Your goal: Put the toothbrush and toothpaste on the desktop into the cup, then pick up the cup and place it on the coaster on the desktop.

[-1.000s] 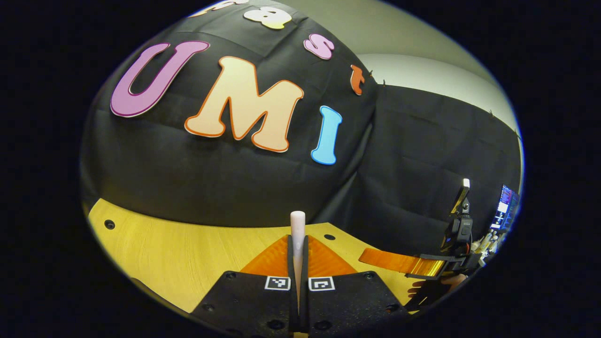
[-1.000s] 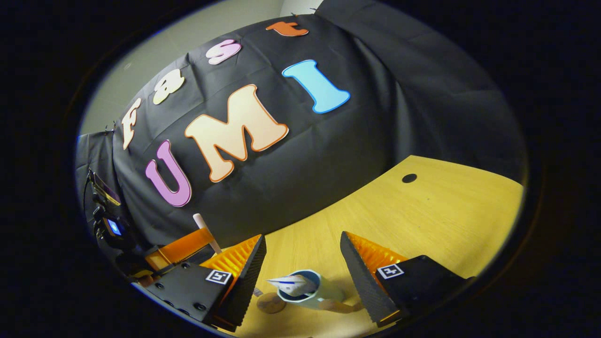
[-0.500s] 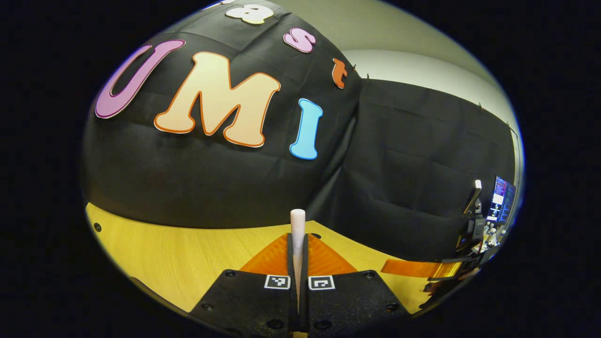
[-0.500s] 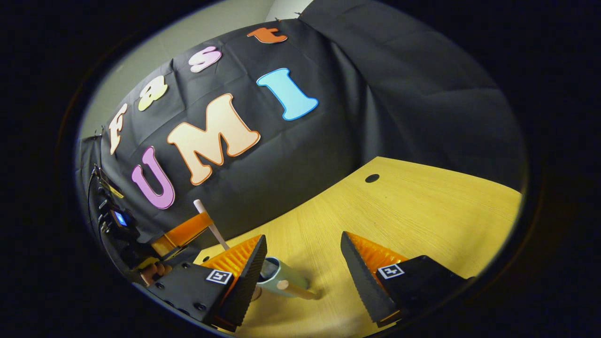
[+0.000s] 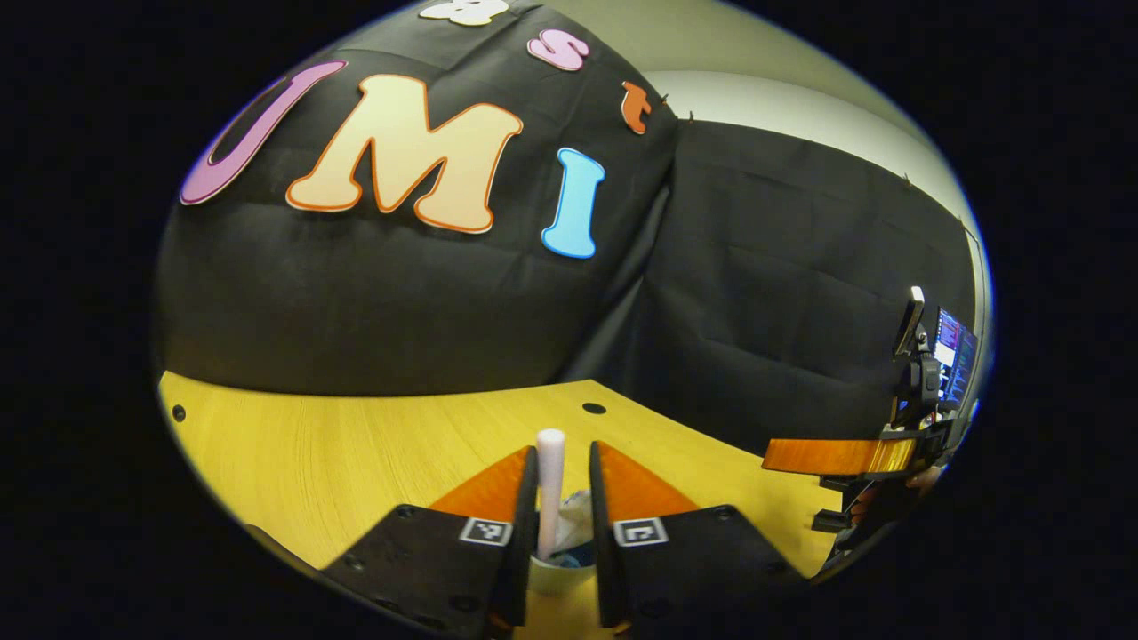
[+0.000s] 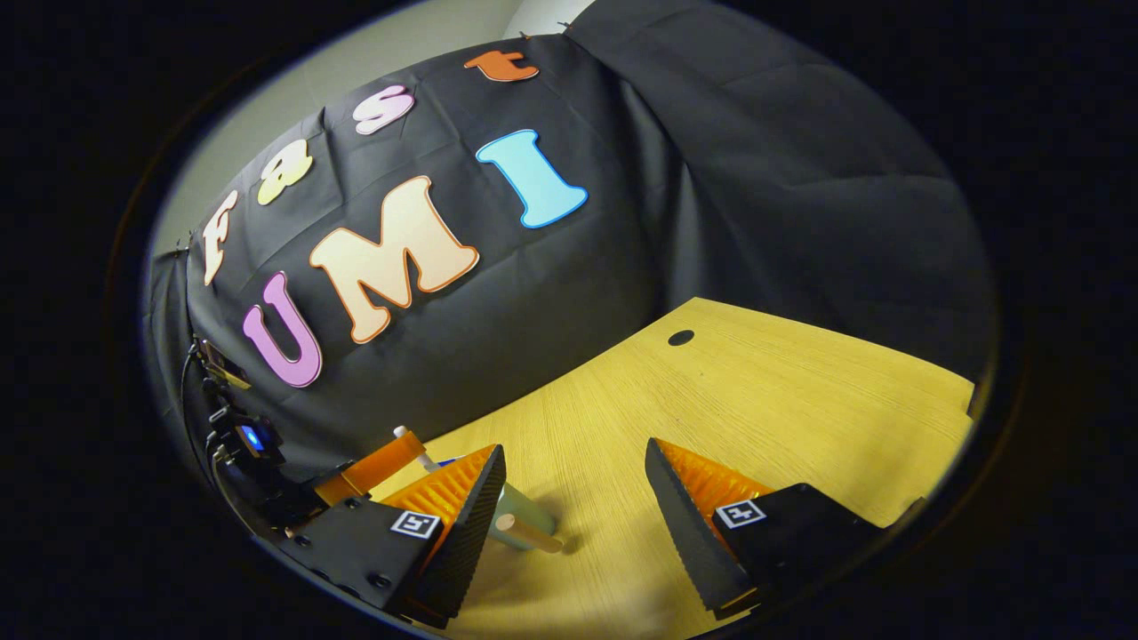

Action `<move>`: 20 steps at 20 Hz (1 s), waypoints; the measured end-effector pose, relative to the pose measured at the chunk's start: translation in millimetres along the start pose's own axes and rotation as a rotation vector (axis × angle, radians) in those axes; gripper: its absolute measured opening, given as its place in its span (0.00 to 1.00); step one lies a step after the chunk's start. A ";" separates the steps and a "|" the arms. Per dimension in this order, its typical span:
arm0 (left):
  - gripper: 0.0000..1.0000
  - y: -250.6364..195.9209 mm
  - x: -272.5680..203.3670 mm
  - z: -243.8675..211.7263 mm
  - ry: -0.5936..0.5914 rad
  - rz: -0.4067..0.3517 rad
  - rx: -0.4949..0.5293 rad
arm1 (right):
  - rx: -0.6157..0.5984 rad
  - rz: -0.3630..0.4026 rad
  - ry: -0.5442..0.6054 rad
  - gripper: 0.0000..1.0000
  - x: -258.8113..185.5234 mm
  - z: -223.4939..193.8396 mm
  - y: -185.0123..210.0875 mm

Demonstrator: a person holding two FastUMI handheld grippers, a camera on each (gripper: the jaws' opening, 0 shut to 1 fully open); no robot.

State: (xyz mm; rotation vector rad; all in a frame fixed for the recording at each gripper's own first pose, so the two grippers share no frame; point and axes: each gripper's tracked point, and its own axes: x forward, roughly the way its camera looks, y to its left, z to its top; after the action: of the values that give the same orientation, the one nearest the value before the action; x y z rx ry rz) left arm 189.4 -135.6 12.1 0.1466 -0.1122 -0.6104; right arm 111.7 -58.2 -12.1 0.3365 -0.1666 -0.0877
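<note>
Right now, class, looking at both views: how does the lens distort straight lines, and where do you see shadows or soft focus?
Left gripper view: the desktop edge bows into a curve, and the toothbrush close to the lens looks soft. Right gripper view: the desktop's far edge also curves, the cup casts a short dark shadow on the wood, and the picture dims toward its rim.

From your left gripper view, the cup (image 5: 558, 562) sits between the fingers, which hide its walls; what lies crumpled inside beside the toothbrush (image 5: 549, 489) is too small to tell. In your right gripper view the near left finger (image 6: 462, 520) covers most of the cup (image 6: 516, 516), and the other gripper (image 6: 378, 462) is cut off behind it.
</note>
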 end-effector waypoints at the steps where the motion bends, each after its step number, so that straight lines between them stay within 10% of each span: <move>1: 0.40 1.3 -2.0 -2.6 0.007 0.013 -0.012 | -0.007 0.006 0.008 0.97 -0.3 -0.8 1.8; 4: 0.96 11.0 -15.9 6.2 -0.033 0.067 -0.047 | -0.035 0.041 0.015 0.96 -2.4 0.8 11.1; 20: 0.95 116.0 -172.7 13.5 -0.040 0.569 -0.074 | -0.290 0.332 0.410 0.96 39.8 -56.7 83.0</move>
State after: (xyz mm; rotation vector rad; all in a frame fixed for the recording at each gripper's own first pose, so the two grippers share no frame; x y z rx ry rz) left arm 112.0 56.7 34.4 0.0263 -0.1625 -0.0493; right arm 165.7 33.6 -31.1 0.0295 0.1969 0.2829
